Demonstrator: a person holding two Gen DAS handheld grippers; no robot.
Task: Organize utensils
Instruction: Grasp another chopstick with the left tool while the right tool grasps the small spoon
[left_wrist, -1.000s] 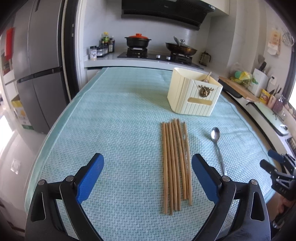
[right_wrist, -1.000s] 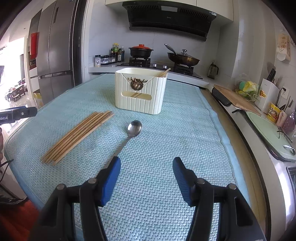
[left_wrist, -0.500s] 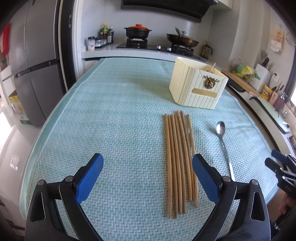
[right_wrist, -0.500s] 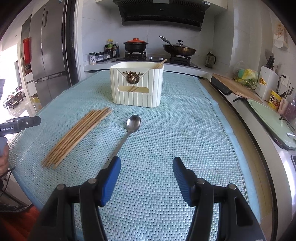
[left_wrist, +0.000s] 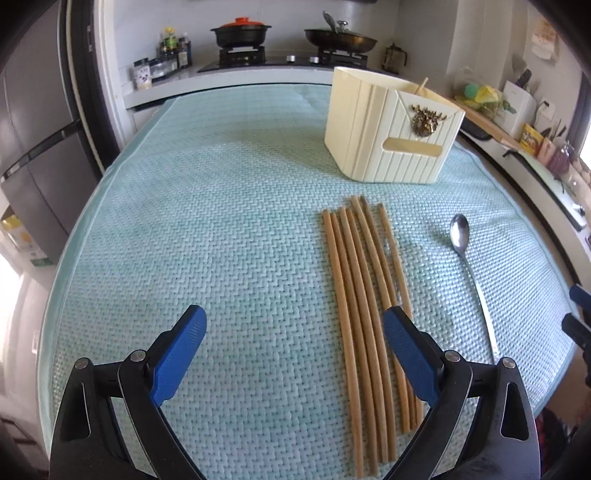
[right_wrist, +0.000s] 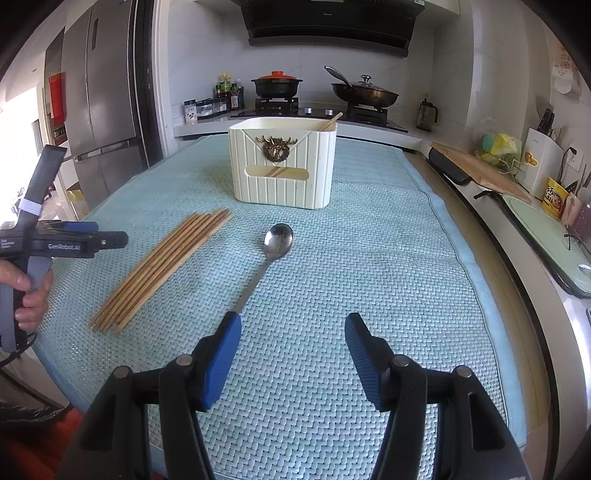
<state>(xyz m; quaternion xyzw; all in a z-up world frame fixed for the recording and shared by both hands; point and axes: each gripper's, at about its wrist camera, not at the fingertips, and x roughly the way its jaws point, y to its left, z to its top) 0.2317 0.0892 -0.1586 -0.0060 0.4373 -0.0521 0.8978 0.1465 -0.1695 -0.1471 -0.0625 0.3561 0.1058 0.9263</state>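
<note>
Both tongs have edged closer to the cream utensil holder (left_wrist: 391, 133) since a second ago; the left tongs (left_wrist: 293, 345) and right tongs (right_wrist: 291, 350) gape wide, gripping nothing. Chopsticks (left_wrist: 364, 302) and spoon (right_wrist: 271, 254) lie on the mat-covered counter (left_wrist: 221, 221) before the holder. Only the right view shows the hand (right_wrist: 29, 291) gripping the left tool.
</note>
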